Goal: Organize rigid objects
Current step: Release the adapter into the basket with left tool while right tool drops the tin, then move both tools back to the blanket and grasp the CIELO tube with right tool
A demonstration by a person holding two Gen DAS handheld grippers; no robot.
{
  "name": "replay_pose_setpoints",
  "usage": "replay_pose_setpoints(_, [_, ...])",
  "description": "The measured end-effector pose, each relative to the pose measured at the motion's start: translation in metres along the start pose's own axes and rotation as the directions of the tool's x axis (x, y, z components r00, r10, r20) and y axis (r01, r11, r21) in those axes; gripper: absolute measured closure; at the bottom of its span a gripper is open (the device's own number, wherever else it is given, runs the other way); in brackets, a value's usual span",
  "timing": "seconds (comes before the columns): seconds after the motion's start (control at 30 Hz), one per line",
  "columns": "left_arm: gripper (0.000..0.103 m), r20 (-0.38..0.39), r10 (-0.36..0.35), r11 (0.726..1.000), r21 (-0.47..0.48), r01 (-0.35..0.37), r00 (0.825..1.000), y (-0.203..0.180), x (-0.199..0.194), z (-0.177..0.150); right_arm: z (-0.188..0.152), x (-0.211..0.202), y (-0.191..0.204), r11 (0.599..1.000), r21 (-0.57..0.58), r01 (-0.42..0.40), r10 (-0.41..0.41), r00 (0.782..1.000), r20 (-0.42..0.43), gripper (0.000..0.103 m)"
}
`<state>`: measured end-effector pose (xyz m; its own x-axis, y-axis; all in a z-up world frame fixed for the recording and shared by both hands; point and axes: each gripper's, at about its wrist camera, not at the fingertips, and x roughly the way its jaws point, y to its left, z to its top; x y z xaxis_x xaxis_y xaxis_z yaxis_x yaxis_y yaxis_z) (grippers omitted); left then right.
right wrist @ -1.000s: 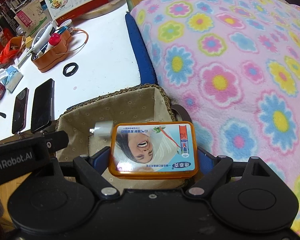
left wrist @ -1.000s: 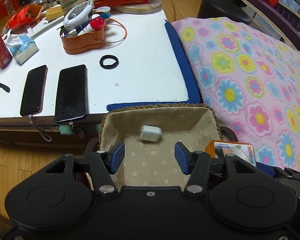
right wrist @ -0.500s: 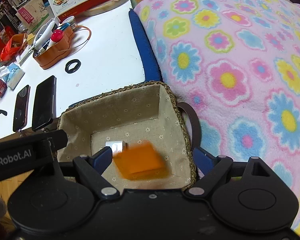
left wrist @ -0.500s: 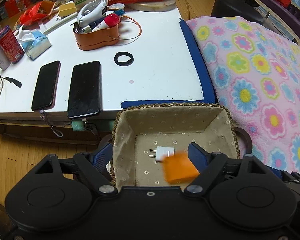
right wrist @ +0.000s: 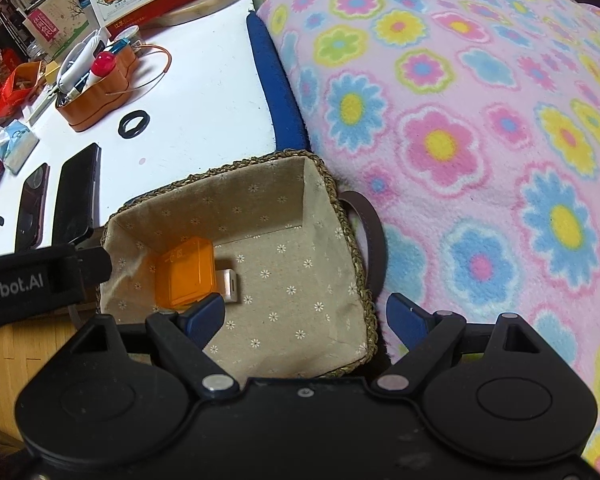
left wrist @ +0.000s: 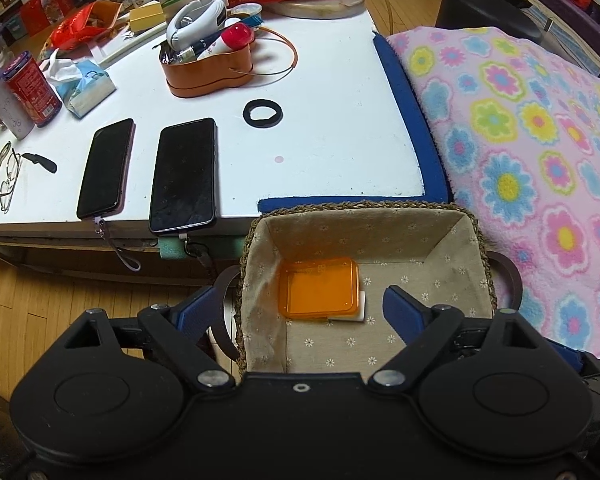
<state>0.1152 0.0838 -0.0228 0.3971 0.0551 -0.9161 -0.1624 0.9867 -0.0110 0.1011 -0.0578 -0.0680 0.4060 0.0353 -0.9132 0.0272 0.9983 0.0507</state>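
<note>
1. Left gripper [left wrist: 300,306] hangs over the lined wicker basket [left wrist: 444,206]. Its jaws have just been opening and now stand wide apart; nothing is pressed between the blue pads.
2. Orange plastic case [left wrist: 319,286] lies flat on the basket floor, in the near-left part, below and between the left gripper's fingers, touching neither pad.
3. White charger plug [left wrist: 361,307] lies under the case's right edge; only a sliver shows in the left wrist view.
4. Right gripper [right wrist: 305,316], jaws also wide apart and holding nothing, sits over the basket's near edge. Its left finger is above the basket floor, its right finger above the floral blanket [right wrist: 480,128] just outside the rim.
5. In the right wrist view the case [right wrist: 186,274] sits left of and beyond the left fingertip, against the basket's left wall; it possibly leans on the wall, distortion makes this uncertain. Plug [right wrist: 229,286] pokes out beside it.
6. On the white table [left wrist: 340,92]: two dark phones [left wrist: 184,174], a black ring [left wrist: 263,113], an orange organiser tin [left wrist: 210,68].
</note>
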Motion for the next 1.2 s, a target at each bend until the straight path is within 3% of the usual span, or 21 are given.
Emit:
replay_pose_setpoints(0.23, [0.017, 0.029, 0.003, 1.0, 0.002, -0.003, 1.0, 0.0, -0.004, 0.0, -0.004, -0.001, 0.0, 1.0, -0.002, 0.002, -0.002, 1.0, -0.004, 0.015])
replay_pose_setpoints(0.37, [0.009, 0.052, 0.009, 1.0, 0.015, -0.01, 0.999, -0.002, -0.006, 0.001, -0.006, -0.002, 0.0, 1.0, -0.003, -0.001, 0.001, 1.0, -0.009, 0.015])
replay_pose_setpoints(0.73, [0.004, 0.098, 0.028, 1.0, 0.002, -0.029, 0.995, -0.001, -0.012, 0.003, -0.016, -0.012, -0.002, 1.0, -0.01, -0.01, 0.01, 1.0, 0.0, 0.015])
replay_pose_setpoints(1.03, [0.004, 0.128, 0.125, 0.991, 0.022, -0.129, 0.984, -0.007, -0.013, 0.002, -0.027, -0.028, -0.012, 1.0, -0.006, -0.012, 0.013, 1.0, 0.018, 0.015])
replay_pose_setpoints(1.2, [0.004, 0.149, 0.117, 0.988, 0.081, -0.13, 0.982, -0.017, -0.017, -0.001, -0.033, -0.045, -0.02, 1.0, -0.001, -0.019, 0.019, 0.999, 0.046, 0.015])
